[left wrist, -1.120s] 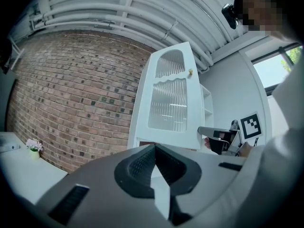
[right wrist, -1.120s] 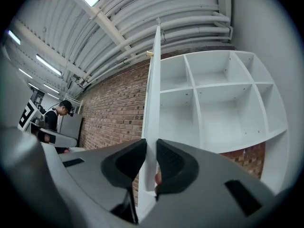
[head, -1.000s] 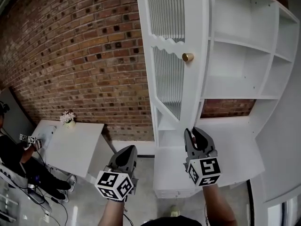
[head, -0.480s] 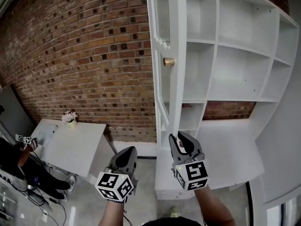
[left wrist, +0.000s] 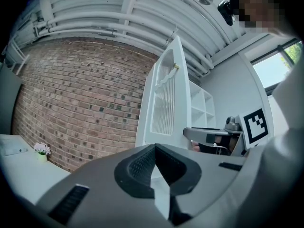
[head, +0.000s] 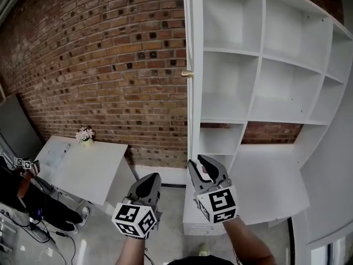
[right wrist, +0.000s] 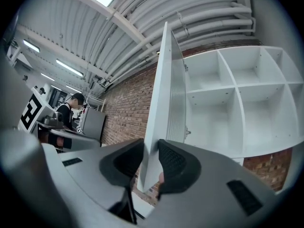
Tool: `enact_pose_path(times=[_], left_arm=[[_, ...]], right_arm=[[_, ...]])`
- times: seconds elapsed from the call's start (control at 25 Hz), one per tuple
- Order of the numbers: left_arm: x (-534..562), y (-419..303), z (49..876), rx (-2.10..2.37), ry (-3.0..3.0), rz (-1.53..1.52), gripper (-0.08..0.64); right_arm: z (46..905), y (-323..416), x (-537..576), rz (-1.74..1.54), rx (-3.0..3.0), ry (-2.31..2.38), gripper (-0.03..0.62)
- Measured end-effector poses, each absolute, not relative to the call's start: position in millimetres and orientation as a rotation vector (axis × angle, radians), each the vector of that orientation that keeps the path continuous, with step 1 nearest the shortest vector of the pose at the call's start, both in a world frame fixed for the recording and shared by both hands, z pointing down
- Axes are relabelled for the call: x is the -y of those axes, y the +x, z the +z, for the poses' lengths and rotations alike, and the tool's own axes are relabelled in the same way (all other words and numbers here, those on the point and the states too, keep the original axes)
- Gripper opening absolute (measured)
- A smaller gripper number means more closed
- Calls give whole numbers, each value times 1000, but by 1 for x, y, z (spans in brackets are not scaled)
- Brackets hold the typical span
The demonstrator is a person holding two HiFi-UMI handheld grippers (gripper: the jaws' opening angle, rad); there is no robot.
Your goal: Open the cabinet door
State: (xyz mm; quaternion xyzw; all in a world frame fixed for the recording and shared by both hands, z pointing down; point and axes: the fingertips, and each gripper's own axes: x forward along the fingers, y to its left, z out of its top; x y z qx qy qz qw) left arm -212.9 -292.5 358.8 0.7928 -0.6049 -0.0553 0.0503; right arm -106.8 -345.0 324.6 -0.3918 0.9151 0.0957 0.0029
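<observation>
Edge of white slatted cabinet door [head: 189,120] sits between right gripper [head: 202,163] jaws, now opening; best backed straight off without nudging it; left gripper [head: 146,183] closed, empty.

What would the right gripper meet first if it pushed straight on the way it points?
The cabinet door: its edge stands between the opening jaws of the right gripper, so it would probably just seat deeper in them.
</observation>
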Motion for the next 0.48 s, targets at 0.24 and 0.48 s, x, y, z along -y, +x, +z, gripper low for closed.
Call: enact_pose_path(times=[0.24, 0.48], left_arm=[[285, -224, 358, 1864, 2400, -172, 3], [282, -225, 361, 1874, 2400, -173, 3]], right_arm=[[326, -137, 340, 347, -2928, -1148, 104], [330, -141, 340, 331, -2946, -1087, 106]])
